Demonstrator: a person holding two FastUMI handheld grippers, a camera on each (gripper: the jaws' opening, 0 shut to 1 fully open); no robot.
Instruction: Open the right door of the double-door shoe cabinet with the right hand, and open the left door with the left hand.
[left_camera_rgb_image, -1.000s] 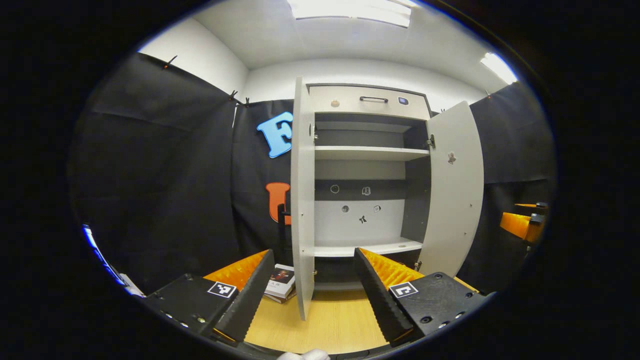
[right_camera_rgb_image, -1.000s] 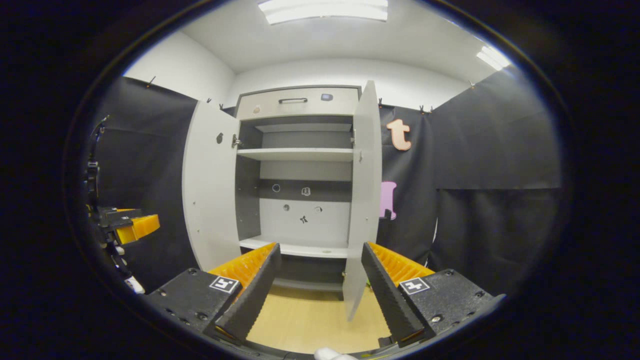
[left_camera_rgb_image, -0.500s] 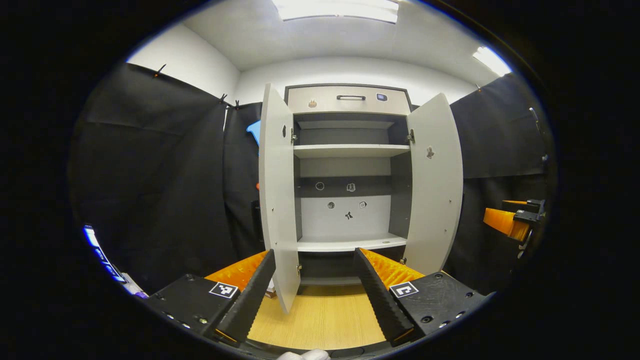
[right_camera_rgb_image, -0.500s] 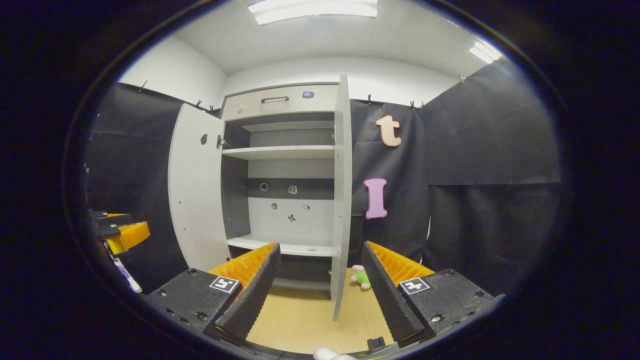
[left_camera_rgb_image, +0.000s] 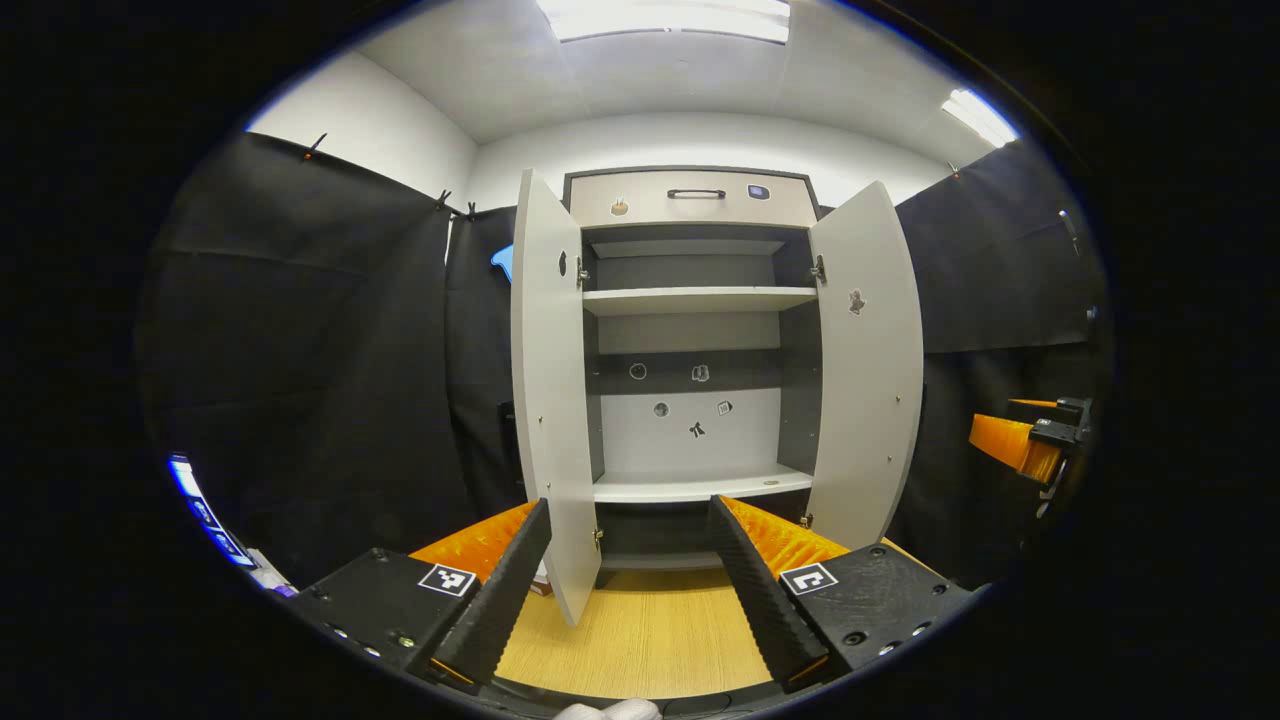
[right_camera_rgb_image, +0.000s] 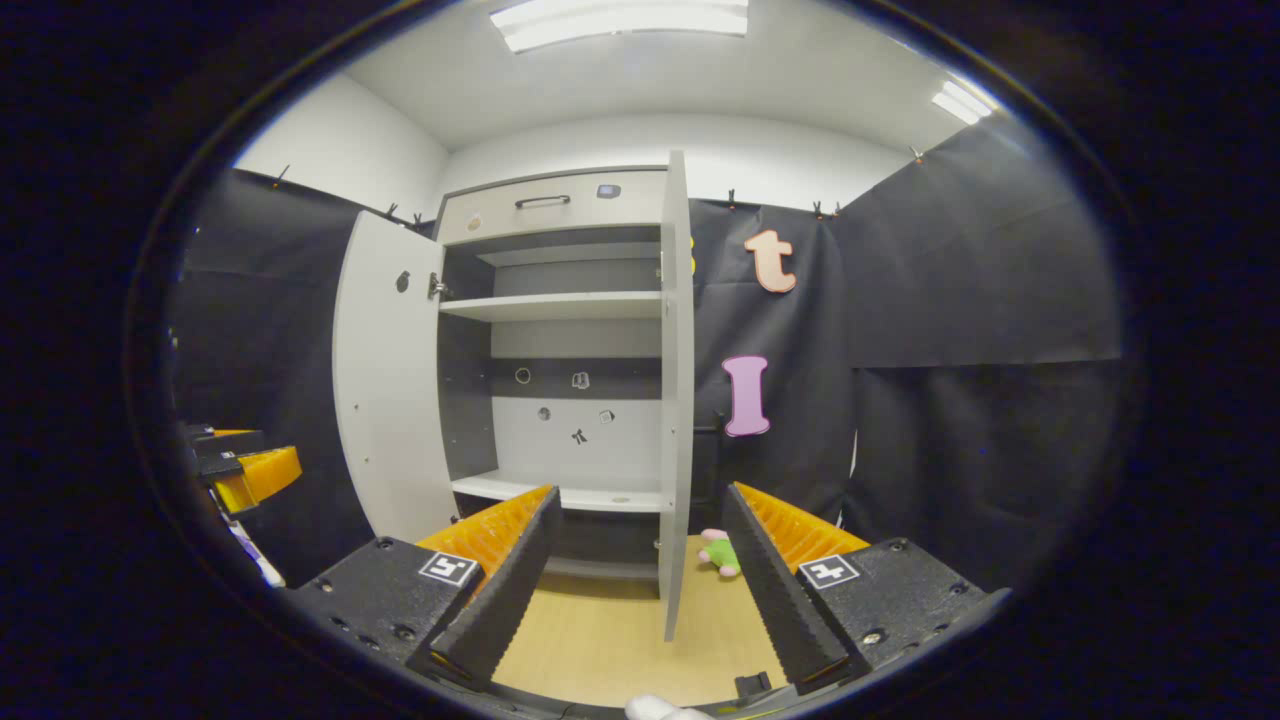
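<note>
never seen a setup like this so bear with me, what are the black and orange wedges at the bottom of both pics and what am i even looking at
Those wedges are the jaws of two handheld grippers; a person carries one in each hand. Each gripper has a fisheye camera looking forward along its own jaws, so one picture comes from the left gripper and the other from the right gripper.

Both jaws stand open and hold nothing.

Ahead is a shoe cabinet standing on a wooden floor. Its left door and right door are both swung open, showing bare shelves. In the right gripper view the right door is seen nearly edge-on, and a small pink and green toy lies on the floor beside it.

Each view also catches the other gripper off at the side.
</note>
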